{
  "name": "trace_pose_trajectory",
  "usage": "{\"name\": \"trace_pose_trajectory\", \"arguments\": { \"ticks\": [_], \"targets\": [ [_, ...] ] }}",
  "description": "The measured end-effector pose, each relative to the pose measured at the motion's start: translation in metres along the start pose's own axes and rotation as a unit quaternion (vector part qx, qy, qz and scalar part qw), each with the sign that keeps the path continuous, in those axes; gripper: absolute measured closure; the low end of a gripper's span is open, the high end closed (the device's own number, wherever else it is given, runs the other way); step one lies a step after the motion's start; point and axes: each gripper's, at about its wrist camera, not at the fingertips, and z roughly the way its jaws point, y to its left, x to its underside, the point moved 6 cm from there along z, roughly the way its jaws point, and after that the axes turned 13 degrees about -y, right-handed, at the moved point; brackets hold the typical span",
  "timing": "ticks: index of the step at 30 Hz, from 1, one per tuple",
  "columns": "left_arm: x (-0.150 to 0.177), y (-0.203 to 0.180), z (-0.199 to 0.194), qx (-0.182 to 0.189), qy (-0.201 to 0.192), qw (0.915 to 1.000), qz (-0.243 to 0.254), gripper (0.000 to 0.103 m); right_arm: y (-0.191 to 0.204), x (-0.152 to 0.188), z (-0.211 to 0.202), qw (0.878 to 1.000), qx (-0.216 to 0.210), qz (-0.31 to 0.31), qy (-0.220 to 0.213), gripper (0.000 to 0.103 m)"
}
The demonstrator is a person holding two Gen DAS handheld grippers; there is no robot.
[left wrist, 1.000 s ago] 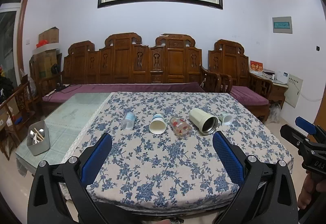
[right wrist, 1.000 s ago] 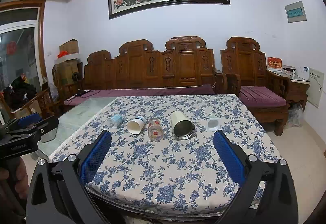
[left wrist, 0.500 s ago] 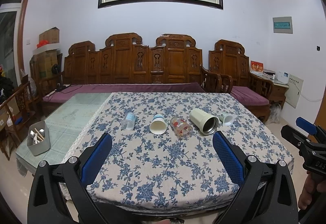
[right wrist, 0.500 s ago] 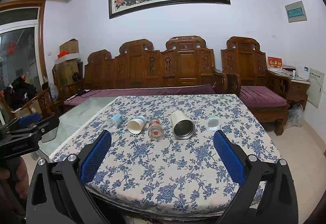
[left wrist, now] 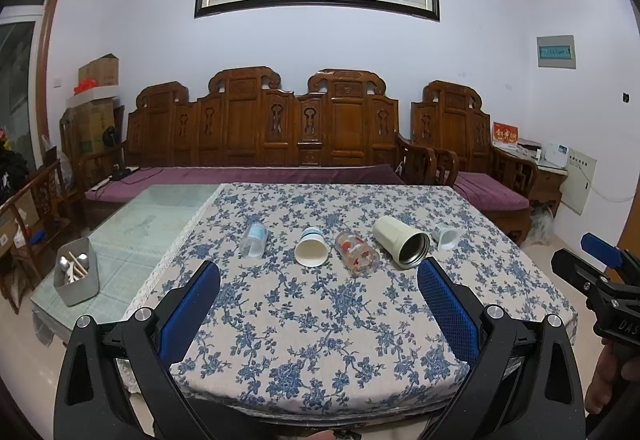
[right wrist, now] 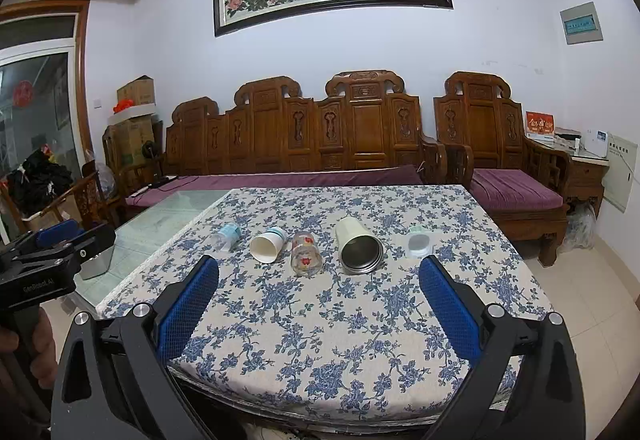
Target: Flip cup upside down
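Five cups (left wrist: pixel 401 242) lying sideways on tablecloth (left wrist: pixel 320 320) (floral), both tools (left wrist: pixel 318 282) spread

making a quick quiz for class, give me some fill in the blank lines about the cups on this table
All five cups on the tablecloth lie on their ____.
The paper cup lies between the plastic cup and the ____ with red flowers.
The steel-lined cream mug has its ____ end facing the camera.
Both sets of tongs are ____.

Missing: sides; glass; open; open
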Motion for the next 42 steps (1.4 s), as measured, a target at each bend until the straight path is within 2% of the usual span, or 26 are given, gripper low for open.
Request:
{"name": "trace_pose_trajectory", "arguments": {
  "ticks": [33, 42],
  "targets": [
    [-0.004, -0.006, -0.002, 0.002, -0.004, 1.0000, 0.001, 0.008, -0.001, 0.004, 0.000, 1.000, -0.002, 0.000, -0.003, 0.002],
    [0.011, 0.000, 0.018, 0.008, 0.031, 0.9995, 0.005, 0.008, 0.004, 0.007, 0.009, 1.000, -0.010, 0.005, 0.014, 0.002]
  ]
}}
